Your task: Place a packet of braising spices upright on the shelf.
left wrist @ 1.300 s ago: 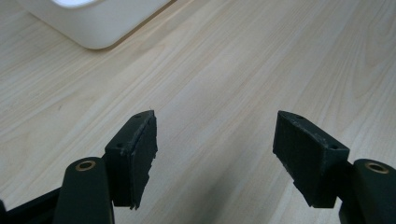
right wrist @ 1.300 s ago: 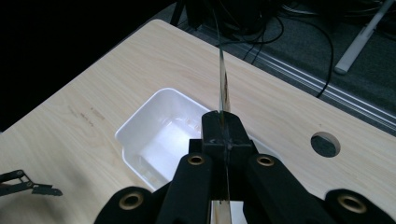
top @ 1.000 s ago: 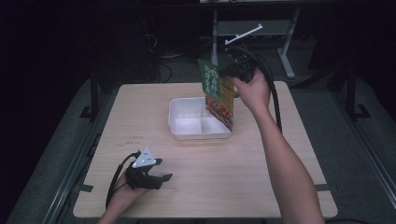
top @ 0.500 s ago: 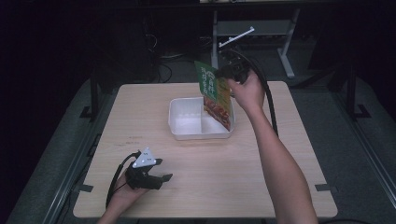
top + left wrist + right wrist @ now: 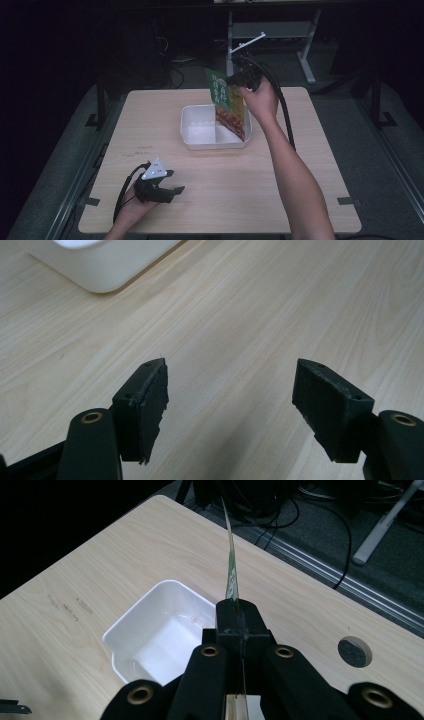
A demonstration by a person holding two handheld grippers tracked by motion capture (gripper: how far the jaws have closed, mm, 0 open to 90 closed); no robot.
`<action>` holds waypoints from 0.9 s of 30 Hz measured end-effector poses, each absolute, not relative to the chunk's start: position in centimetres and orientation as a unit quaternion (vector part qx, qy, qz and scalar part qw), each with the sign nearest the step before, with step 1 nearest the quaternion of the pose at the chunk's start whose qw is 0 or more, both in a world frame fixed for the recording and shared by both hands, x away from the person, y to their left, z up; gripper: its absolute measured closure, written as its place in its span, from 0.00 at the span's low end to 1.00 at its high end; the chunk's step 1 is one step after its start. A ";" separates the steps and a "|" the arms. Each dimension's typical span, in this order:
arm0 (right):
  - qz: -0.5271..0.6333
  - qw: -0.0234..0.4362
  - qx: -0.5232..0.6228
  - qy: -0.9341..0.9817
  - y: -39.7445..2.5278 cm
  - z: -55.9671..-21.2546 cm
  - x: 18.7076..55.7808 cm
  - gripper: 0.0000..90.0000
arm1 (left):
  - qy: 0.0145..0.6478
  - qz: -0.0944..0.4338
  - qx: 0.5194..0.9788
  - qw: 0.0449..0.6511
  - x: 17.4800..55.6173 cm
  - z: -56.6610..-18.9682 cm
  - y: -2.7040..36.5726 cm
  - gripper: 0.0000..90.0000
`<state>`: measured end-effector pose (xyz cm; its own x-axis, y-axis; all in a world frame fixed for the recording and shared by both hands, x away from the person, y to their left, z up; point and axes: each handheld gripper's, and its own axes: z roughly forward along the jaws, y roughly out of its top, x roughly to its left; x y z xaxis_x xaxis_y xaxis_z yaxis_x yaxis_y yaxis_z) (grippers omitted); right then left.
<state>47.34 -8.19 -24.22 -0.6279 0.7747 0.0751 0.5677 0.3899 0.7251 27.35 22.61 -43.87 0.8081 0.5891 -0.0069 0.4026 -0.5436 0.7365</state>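
Observation:
A green and orange food packet (image 5: 227,102) hangs over the right side of a white tub (image 5: 200,131) in the middle of the table, its lower corner at the tub's right rim. My right gripper (image 5: 236,79) is shut on the packet's top edge. In the right gripper view the packet (image 5: 230,570) shows edge-on, clamped between the jaws of the right gripper (image 5: 238,622), with the tub (image 5: 150,640) below. My left gripper (image 5: 170,191) rests open on the table near the front left. The left gripper view has the left gripper (image 5: 230,405) with its jaws wide apart over bare wood.
The wooden table (image 5: 300,170) has a round cable hole (image 5: 354,651) near its far edge. A corner of the tub (image 5: 100,265) lies ahead of the left gripper. Dark floor, cables and a white desk frame (image 5: 270,35) lie beyond the table.
The right hand has lifted and carried the packet slightly back and left over the tub. The left gripper has stayed in place.

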 end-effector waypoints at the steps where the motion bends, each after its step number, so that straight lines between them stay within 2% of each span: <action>1: 0.373 0.140 0.408 0.821 -8.2 -24.2 47.3 1.00 | 0.285 0.122 0.870 0.384 27.3 -43.9 22.6 0.33; 27: 0.379 0.146 0.423 0.810 -8.9 -25.5 47.7 0.99 | 0.284 0.120 0.871 0.383 27.3 -43.9 22.5 0.33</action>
<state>47.69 -8.94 -25.52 -0.6000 0.7956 0.0833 0.5744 0.3560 0.7371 27.32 22.55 -43.86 0.8095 0.5871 -0.0088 0.4029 -0.5444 0.7357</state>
